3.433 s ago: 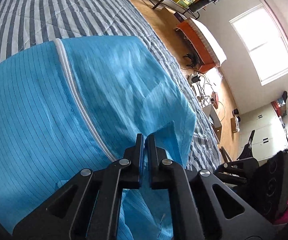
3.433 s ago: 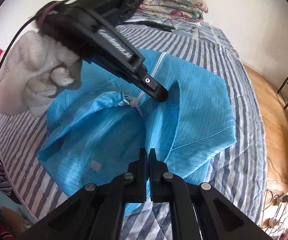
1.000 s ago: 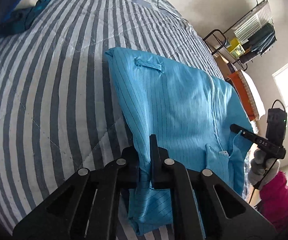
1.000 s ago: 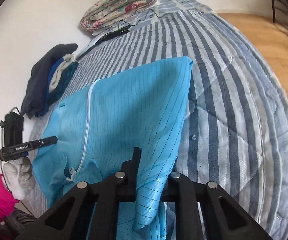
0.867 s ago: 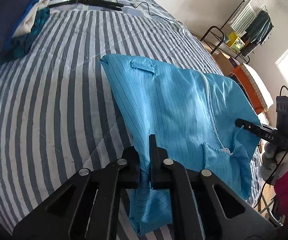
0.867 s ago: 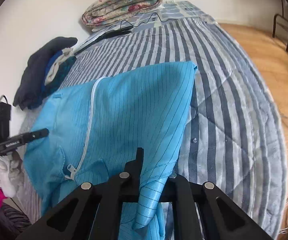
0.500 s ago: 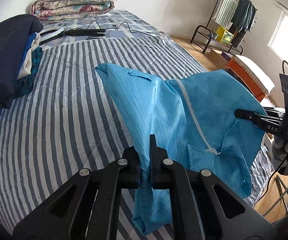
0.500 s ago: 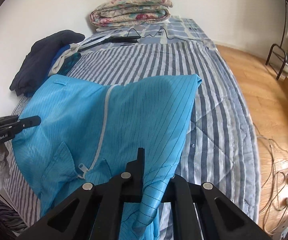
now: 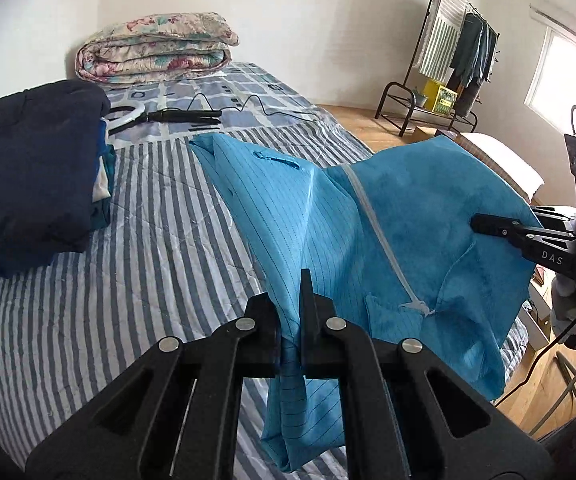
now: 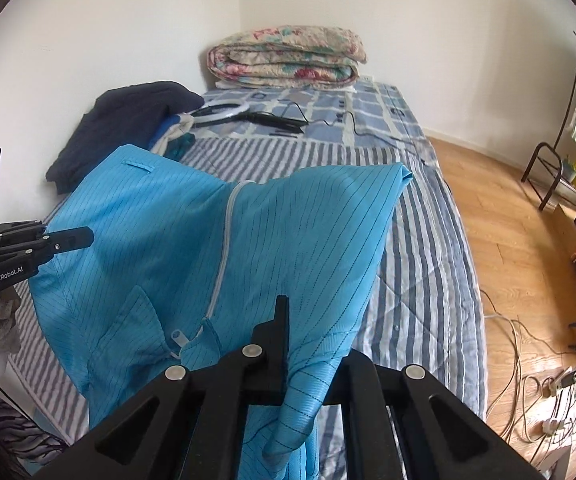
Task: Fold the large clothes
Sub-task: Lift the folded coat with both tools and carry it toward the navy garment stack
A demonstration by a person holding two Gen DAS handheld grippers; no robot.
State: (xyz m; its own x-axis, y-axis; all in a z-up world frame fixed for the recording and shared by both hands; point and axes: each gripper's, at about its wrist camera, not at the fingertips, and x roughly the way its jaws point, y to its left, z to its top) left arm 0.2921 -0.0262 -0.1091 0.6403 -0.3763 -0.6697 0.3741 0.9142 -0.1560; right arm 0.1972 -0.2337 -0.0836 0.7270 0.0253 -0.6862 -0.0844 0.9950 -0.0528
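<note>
A large bright-blue pinstriped garment (image 9: pixel 327 216) with a white zipper (image 9: pixel 383 248) is held up off the striped bed (image 9: pixel 136 280); its far end still rests on the cover. My left gripper (image 9: pixel 289 320) is shut on one near edge of the cloth. My right gripper (image 10: pixel 301 348) is shut on the other near edge, and shows at the right of the left wrist view (image 9: pixel 483 224). The garment (image 10: pixel 288 240) hangs stretched between both grippers. The left gripper also shows at the left of the right wrist view (image 10: pixel 84 238).
A pile of dark folded clothes (image 9: pixel 28 176) lies at the bed's left. A rolled floral quilt (image 9: pixel 152 52) and a ring light with cable (image 9: pixel 160 114) lie at the head. A clothes rack (image 9: pixel 447 60) stands on the wood floor (image 10: pixel 519 264) right of the bed, with cables (image 10: pixel 547 376).
Both grippers have risen and tilted up, lifting the near part of the garment off the bed. The grip on the cloth is unchanged.
</note>
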